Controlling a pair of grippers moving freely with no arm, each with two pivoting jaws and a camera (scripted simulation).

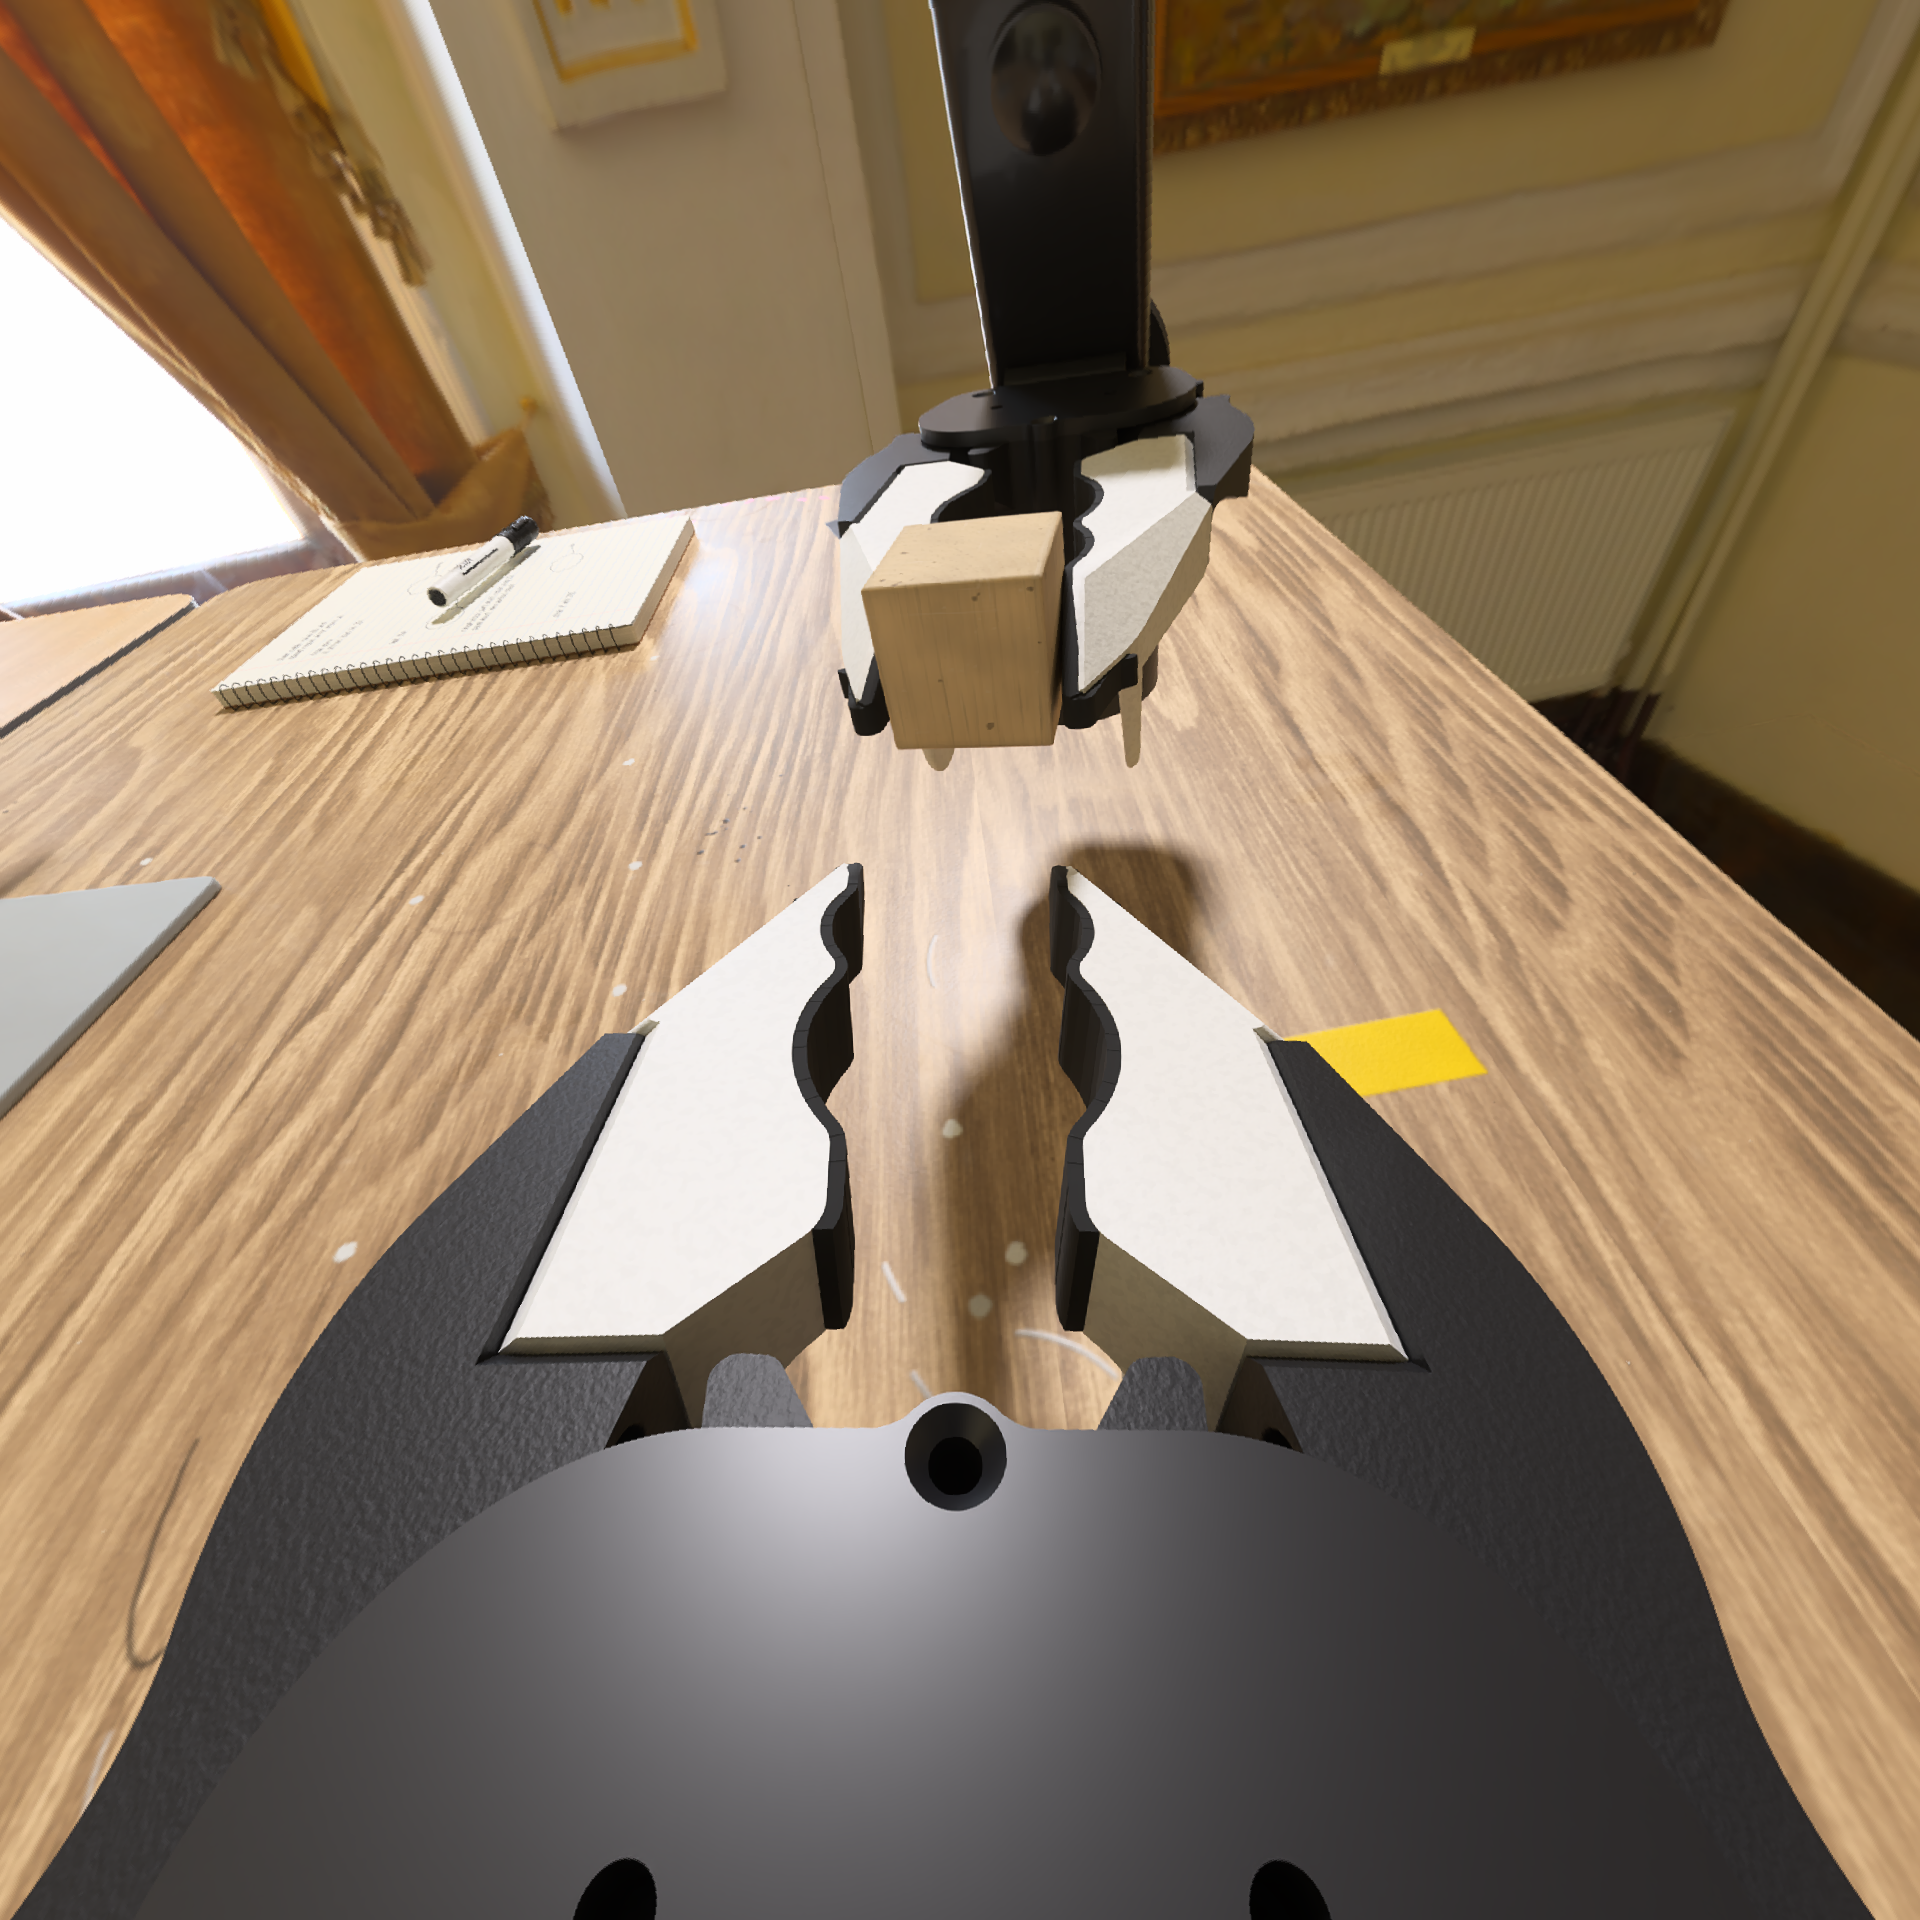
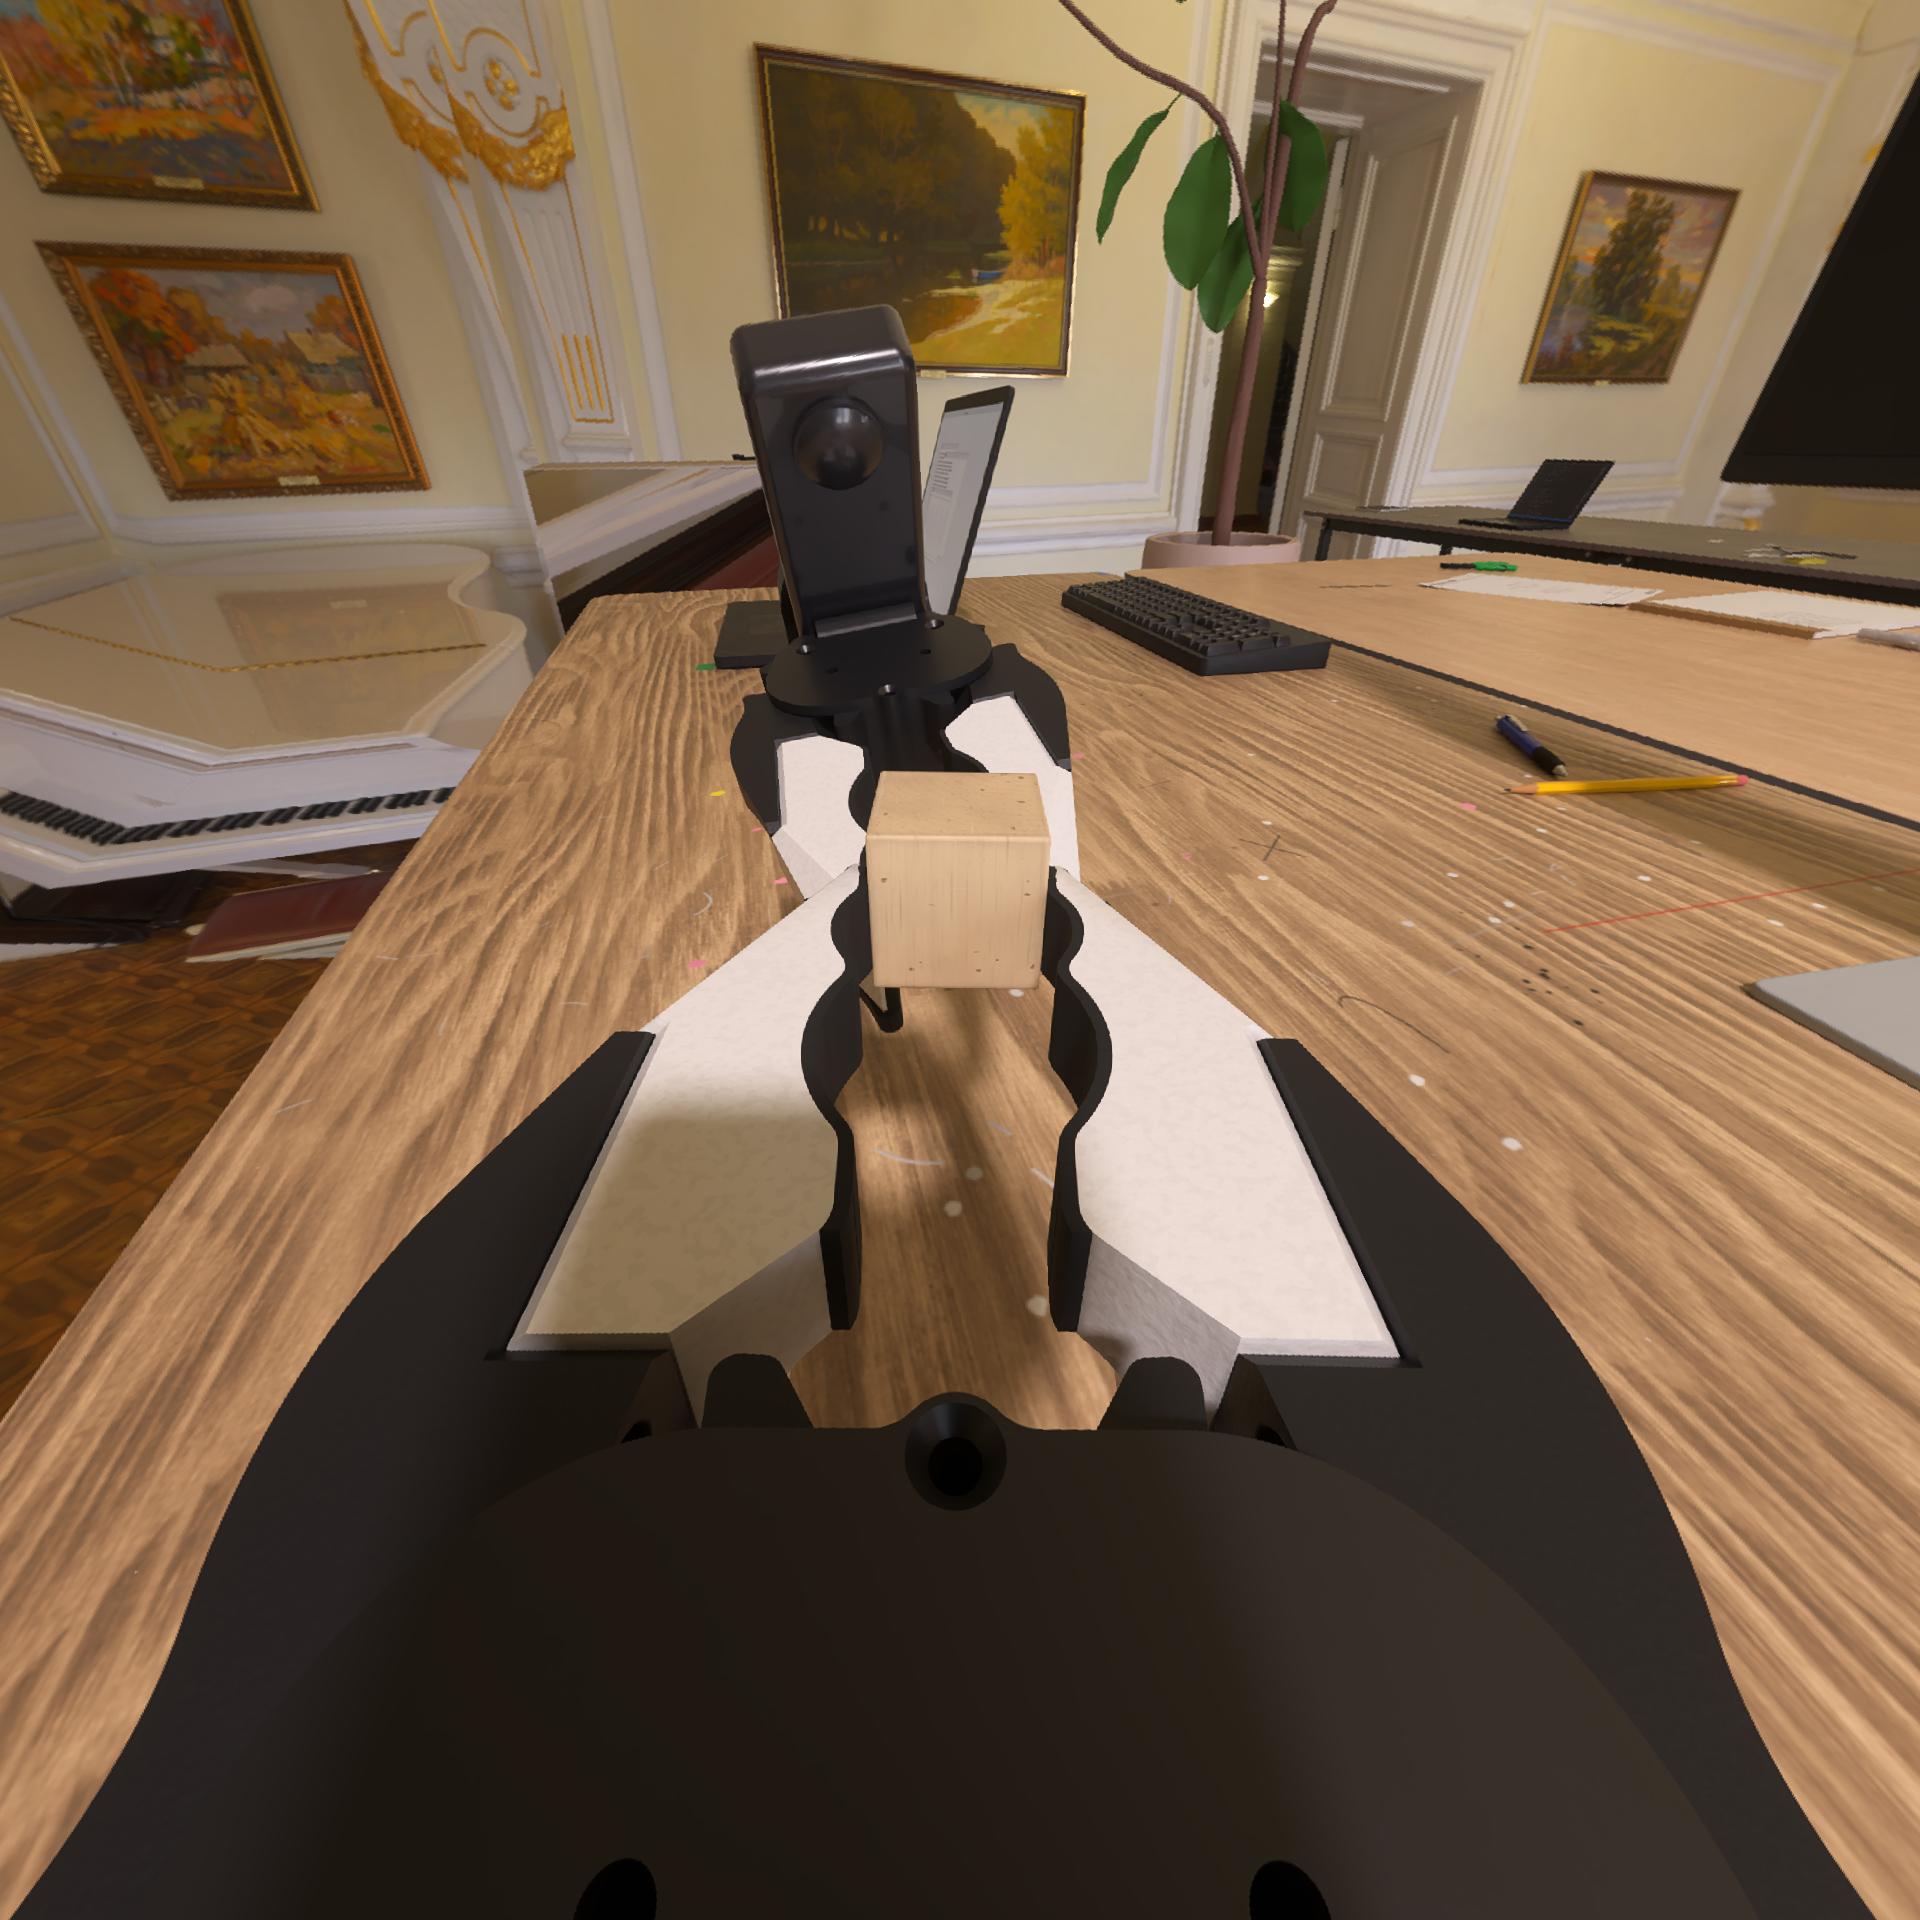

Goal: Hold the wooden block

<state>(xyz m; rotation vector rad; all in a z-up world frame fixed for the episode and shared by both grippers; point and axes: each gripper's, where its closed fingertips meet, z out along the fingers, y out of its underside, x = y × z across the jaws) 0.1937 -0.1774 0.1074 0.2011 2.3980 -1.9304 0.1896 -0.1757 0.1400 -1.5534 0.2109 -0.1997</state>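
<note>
- Wooden block (image 2: 956, 883): a pale, nearly cubic piece, slightly taller than wide, so its long axis stands about vertical. It hangs above the wooden table (image 2: 1351, 1039), with its shadow on the tabletop below. Its flat faces look toward each camera, and the grain runs vertically.
- Right gripper (image 2: 956, 904): its two fingertips press the block's opposite side faces, so the jaws are clamped on the block. The fingers reach forward, roughly level over the table. In the left wrist view this gripper (image 1: 971, 644) faces the camera with its tips pointing down.
- Left gripper (image 1: 956, 883): it holds nothing. Its jaws are parted to a moderate gap, about the block's width, and bare tabletop shows between them. It sits opposite the right gripper, just short of the block (image 1: 971, 634), with its tips apart from it.
- Surroundings: a spiral notebook (image 1: 457, 613) carrying a marker (image 1: 483, 561) lies well to the side. A strip of yellow tape (image 1: 1392, 1049) sits beside the left gripper, and a grey slab (image 1: 83, 966) lies at the frame edge. A keyboard (image 2: 1195, 623), a pencil (image 2: 1631, 785) and a pen (image 2: 1529, 746) lie well apart.
- Open room: the tabletop under and around the block is bare, and the table's edges are well away from it.
</note>
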